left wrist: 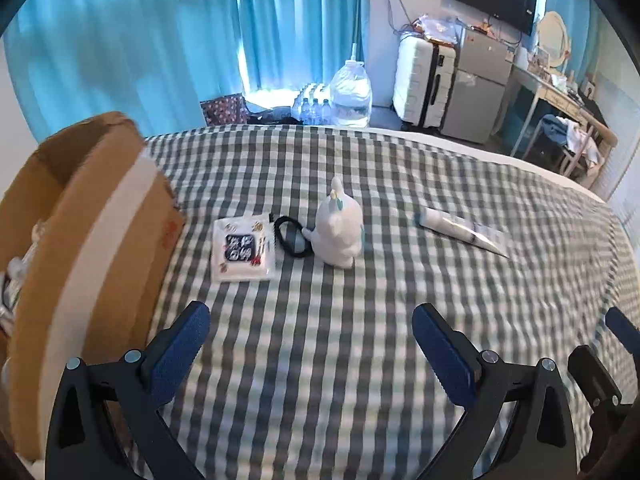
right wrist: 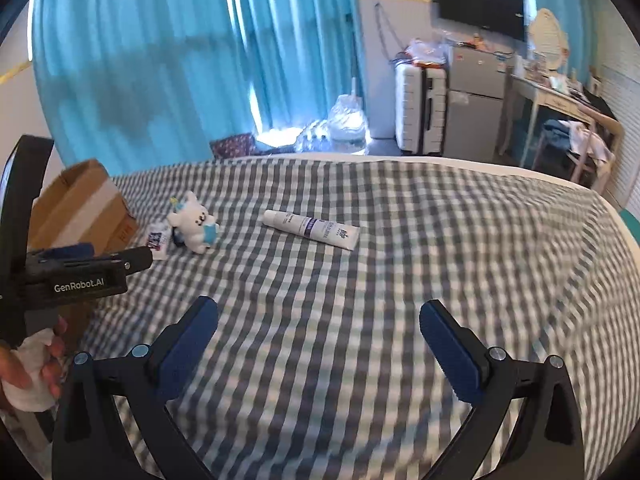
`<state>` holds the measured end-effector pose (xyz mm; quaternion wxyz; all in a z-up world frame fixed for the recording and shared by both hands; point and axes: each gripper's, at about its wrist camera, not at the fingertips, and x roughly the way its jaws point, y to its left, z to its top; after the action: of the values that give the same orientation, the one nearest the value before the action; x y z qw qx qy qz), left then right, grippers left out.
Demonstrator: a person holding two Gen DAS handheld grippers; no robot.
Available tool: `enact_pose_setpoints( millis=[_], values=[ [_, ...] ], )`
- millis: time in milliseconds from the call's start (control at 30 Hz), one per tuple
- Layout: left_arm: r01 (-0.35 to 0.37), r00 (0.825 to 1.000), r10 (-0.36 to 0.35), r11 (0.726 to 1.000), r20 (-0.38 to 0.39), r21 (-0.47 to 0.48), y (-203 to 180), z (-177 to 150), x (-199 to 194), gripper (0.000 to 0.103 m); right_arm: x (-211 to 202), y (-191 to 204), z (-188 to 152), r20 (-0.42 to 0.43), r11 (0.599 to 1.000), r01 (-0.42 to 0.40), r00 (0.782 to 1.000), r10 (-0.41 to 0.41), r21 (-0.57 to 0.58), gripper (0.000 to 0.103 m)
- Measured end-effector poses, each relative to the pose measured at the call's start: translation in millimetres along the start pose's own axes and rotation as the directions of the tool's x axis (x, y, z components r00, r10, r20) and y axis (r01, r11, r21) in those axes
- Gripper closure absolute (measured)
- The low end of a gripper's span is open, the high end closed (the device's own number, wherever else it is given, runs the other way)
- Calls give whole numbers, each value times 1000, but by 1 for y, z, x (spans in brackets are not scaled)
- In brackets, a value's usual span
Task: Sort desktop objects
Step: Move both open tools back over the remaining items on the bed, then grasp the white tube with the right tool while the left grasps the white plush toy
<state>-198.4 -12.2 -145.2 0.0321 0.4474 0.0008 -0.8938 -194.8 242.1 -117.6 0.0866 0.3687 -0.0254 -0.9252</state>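
On the checked bedcover (left wrist: 360,360), just right of the cardboard box (left wrist: 92,248), four things are not yet sorted: a flat white packet (left wrist: 244,250) lies nearest to the box, a black hair tie (left wrist: 290,236) lies just beside the packet, a small white plush toy (left wrist: 340,228) touches the tie, and a white tube (left wrist: 460,230) lies well apart, farther from the box. Inside the box some items show at its left edge, blurred, so I judge that part of the sorting is done. The left gripper (left wrist: 312,344) and the right gripper (right wrist: 320,340) both hover over the cover, near the box side, jaws spread wide and holding nothing.
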Motion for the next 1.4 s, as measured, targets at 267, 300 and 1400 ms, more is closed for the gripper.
enact_pose_setpoints(
  millis=[267, 300, 1400],
  values=[
    [-42, 999, 42, 999, -10, -23, -7, 24, 68, 0, 83, 7, 42, -58, 979, -37, 998, 26, -203, 6],
    [-31, 999, 31, 999, -10, -31, -6, 26, 74, 0, 90, 9, 46, -56, 974, -42, 998, 30, -222, 6],
    [96, 995, -95, 994, -12, 56, -9, -3, -10, 57, 35, -11, -29, -258, 969, -192, 939, 227, 153, 92]
  ],
)
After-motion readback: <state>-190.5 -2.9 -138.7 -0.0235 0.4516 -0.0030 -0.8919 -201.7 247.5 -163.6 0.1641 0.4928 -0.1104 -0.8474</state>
